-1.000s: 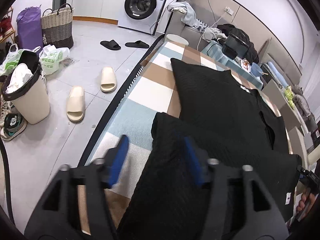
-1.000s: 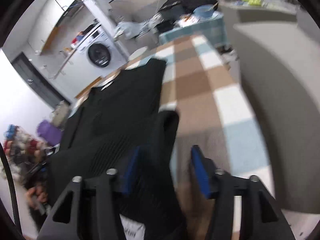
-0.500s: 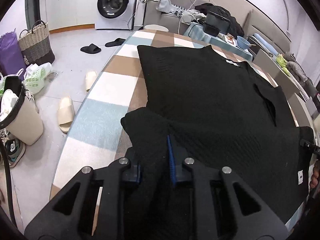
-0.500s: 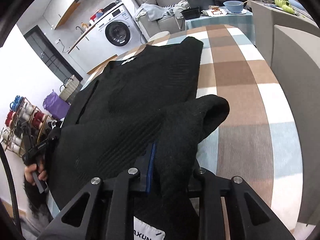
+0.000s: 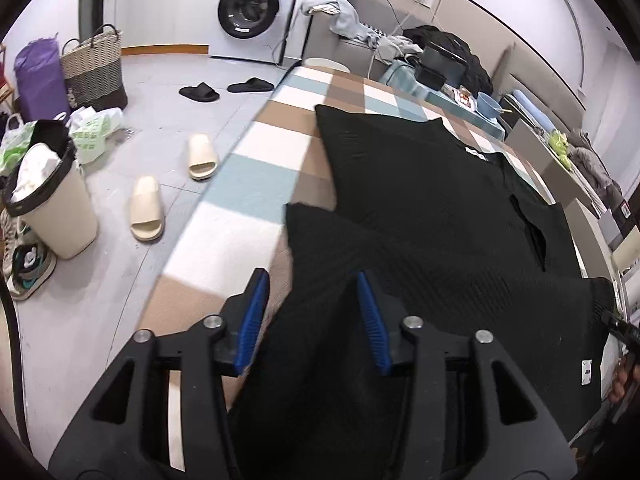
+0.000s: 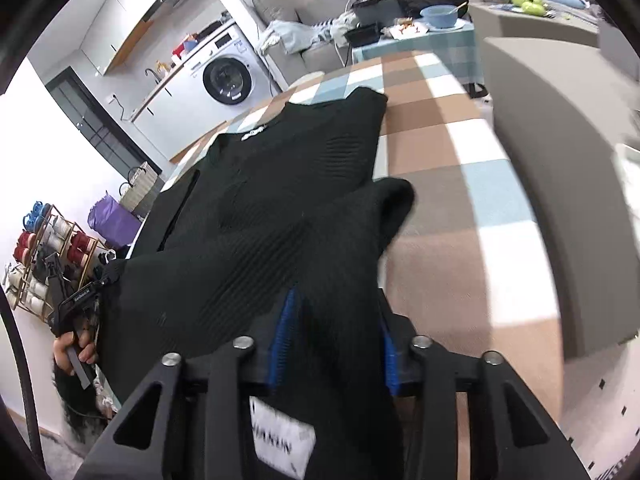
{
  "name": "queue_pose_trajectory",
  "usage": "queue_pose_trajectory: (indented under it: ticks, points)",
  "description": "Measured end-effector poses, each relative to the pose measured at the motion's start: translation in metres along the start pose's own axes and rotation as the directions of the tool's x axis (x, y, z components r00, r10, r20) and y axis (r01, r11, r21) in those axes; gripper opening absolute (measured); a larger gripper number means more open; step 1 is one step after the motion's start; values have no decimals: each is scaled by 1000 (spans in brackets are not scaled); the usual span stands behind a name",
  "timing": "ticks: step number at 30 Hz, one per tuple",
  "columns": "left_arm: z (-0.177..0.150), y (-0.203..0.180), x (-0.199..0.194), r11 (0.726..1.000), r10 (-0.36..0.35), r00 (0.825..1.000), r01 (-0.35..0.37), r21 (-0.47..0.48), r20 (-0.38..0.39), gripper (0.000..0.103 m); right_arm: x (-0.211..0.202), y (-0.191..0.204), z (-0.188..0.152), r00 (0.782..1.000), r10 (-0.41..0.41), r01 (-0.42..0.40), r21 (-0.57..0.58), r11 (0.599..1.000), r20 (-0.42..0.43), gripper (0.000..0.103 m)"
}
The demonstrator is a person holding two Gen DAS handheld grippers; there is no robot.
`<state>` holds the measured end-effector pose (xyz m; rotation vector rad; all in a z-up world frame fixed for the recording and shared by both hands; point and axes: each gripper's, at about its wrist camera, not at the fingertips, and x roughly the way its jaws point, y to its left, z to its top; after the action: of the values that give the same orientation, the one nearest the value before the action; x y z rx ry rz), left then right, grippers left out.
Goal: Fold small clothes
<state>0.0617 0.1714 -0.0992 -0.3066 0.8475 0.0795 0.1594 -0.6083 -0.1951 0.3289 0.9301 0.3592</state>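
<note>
A black knit garment (image 5: 420, 200) (image 6: 280, 168) lies spread on the checked tablecloth (image 5: 256, 184) (image 6: 460, 184), its near edge folded up over itself. My left gripper (image 5: 312, 316) stands at the fold's left corner. Its jaws are opening, the cloth lies loosely between the blue pads (image 5: 252, 316), and the left one is clear of it. My right gripper (image 6: 336, 344) is at the fold's right corner with its jaws opening too. Fabric bulges between its pads (image 6: 284, 336) and hides most of the right one. A white label (image 6: 280, 436) shows just below.
To the table's left the floor holds a bin (image 5: 52, 208), cream slippers (image 5: 146, 210), a basket (image 5: 94, 68) and a washing machine (image 5: 250, 10). A grey seat (image 6: 560, 160) flanks the table's right side. A side table with a blue bowl (image 5: 490, 104) stands behind. A hand (image 6: 70, 354) holds the other gripper.
Both grippers went from open to clamped on the garment's folded edge half a second ago. Their jaws have since parted, and both have drawn back toward the table's near edge.
</note>
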Motion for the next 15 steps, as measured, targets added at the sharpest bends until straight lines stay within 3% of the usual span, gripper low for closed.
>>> queue_pose_trajectory:
  ticks: [9, 10, 11, 12, 13, 15]
  points:
    - [-35, 10, -27, 1000, 21, 1000, -21, 9, -20, 43, -13, 4, -23, 1000, -4, 4, -28, 1000, 7, 40]
    - [-38, 9, -30, 1000, 21, 1000, -21, 15, -12, 41, -11, 4, -21, 1000, -7, 7, -31, 1000, 7, 40]
    - [-40, 8, -34, 1000, 18, 1000, -18, 22, 2, 25, -9, 4, -20, 1000, -9, 9, -35, 999, 8, 40]
    - [-41, 6, -36, 999, 16, 1000, -16, 31, 13, 13, -7, 5, -19, 1000, -8, 8, -42, 999, 7, 34]
    - [-43, 5, -39, 999, 13, 1000, -14, 46, 23, 6, -7, 6, -20, 1000, -12, 12, -54, 998, 7, 18]
    - [-42, 2, -45, 999, 16, 998, -19, 48, 56, 5, -9, 11, -20, 999, -47, 48, -90, 995, 10, 6]
